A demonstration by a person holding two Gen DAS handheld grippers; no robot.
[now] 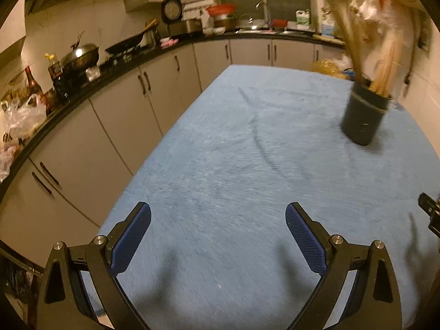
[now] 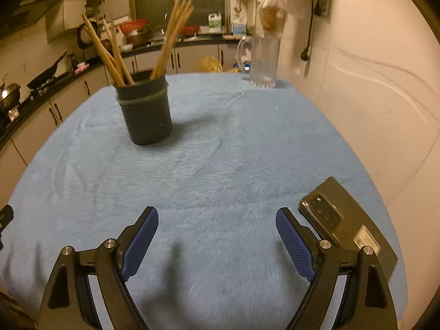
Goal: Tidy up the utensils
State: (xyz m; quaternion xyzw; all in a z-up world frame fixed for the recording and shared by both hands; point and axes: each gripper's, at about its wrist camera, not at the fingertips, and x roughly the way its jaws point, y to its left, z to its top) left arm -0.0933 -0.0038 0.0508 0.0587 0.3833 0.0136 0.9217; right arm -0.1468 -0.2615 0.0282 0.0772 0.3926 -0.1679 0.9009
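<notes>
A dark round utensil holder (image 2: 145, 110) stands on the blue cloth-covered table (image 2: 220, 151), holding several wooden chopsticks (image 2: 173, 38) that lean outward. In the left wrist view the same holder (image 1: 364, 114) appears at the far right, blurred, with the chopsticks (image 1: 385, 60) rising from it. My left gripper (image 1: 218, 216) is open over bare cloth, well short of the holder, nothing between its blue pads. My right gripper (image 2: 217, 220) is also open and empty, with the holder ahead and to its left.
A dark phone (image 2: 346, 225) lies on the cloth just right of my right gripper. A clear glass jug (image 2: 262, 60) stands at the table's far edge by the wall. Kitchen counter (image 1: 90, 82) with pans and cabinets runs along the left.
</notes>
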